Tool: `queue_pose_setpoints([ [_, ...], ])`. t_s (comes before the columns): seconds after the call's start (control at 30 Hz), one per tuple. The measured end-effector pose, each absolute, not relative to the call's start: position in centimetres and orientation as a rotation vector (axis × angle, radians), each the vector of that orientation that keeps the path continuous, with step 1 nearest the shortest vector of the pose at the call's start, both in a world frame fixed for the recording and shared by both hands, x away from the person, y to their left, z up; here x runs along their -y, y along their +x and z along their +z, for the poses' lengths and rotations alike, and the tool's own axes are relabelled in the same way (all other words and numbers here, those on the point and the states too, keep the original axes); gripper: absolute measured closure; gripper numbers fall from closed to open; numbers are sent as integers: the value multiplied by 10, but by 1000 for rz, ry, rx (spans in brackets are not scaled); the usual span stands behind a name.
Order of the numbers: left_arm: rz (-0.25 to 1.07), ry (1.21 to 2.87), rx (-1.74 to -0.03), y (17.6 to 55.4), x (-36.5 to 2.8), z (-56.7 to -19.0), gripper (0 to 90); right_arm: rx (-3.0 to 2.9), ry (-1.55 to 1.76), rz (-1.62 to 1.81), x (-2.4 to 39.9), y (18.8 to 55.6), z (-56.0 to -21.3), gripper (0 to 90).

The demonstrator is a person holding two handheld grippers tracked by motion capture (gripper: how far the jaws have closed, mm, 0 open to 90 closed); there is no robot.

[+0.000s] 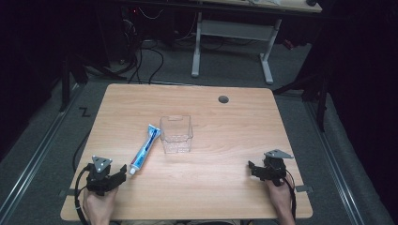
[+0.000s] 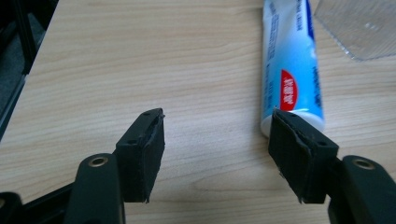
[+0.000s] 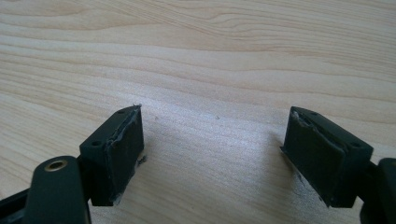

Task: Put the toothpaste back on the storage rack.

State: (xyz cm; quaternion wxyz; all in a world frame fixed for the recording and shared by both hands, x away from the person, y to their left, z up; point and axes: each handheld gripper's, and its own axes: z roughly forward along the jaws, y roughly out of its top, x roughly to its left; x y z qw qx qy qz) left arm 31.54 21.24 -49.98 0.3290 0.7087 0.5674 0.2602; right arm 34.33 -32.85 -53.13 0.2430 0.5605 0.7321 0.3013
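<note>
1. Nothing moved into place yet, by the look of it: toothpaste tube [image 1: 144, 149] flat on the desk [image 1: 225, 187], clear plastic box [image 1: 176, 134] empty and upright.
2. Tube at roughly 8 o'clock from the box, crimped end near the box's left wall (touching or not, cannot tell), cap end pointing to 7 o'clock.
3. Left claw [image 1: 119, 172] released, jaws wide, nothing between them; in the left gripper view the tube's cap end [image 2: 293, 74] sits just past the right-hand jaw tip, off the centre line.
4. Right claw [image 1: 253, 169] also released, jaws wide over bare wood [image 3: 210, 70], well apart from tube and box.
5. Left to do, judged: centre the left claw on the tube, clench, lift, carry to the box, drop in.
6. Room: bare desk at 12 o'clock and 3 o'clock of the box; cable hole [image 1: 223, 99] far off at 1 o'clock. Both hands near the desk's 6 o'clock edge; left claw close to the 9 o'clock edge.
</note>
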Motion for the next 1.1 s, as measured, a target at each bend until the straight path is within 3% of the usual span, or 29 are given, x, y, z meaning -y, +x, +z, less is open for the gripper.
queue_pose_setpoints([
  [0.4,666,1924,-1382,319,-190,-490,363,-1999,1535,823,328,343,-531,199],
  [1.1,617,2054,-1352,364,-163,-472,396,-1999,1533,824,328,343,-531,199],
])
